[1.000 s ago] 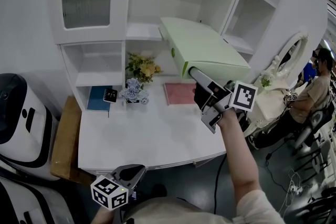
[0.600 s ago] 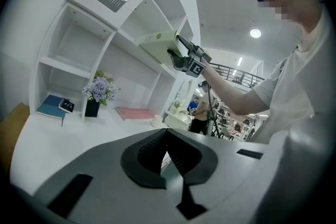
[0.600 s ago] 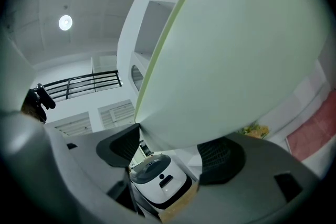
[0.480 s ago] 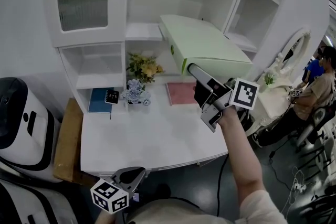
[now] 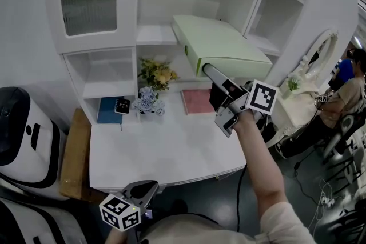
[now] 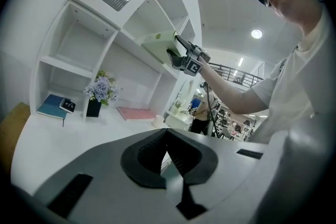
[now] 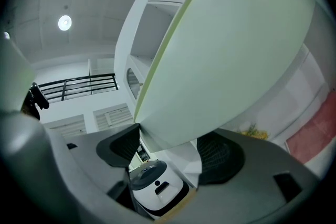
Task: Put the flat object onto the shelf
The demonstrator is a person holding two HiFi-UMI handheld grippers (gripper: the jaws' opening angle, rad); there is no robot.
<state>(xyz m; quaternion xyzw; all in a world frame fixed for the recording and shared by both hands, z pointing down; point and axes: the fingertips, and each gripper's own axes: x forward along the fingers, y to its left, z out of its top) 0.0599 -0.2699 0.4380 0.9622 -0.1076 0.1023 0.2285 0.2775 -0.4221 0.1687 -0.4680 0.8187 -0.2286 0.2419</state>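
While I hold the green binder (image 5: 220, 48) only by its near edge, nearly all of its length juts out ahead of my right claw (image 5: 207, 71), and that is where I judge the risk lies. With so much overhang, it could pivot or slip between the pads if its far corner knocks the shelf (image 5: 155, 35) or an upright beside it. If it dropped, it would likely land on the flowers (image 5: 155, 74) or the pink book (image 5: 197, 101) on the table (image 5: 166, 146) below. Letting go before enough of it sits on the ledge could also tip it back off.

My right claw is clamped on the binder, jaws wide, one pad on each face. From there the binder runs up and away from me, its far end reaching the middle ledge. Whether it touches there I cannot tell. My left claw (image 5: 146, 187) hangs low by the table's front edge, jaws together with nothing between them.
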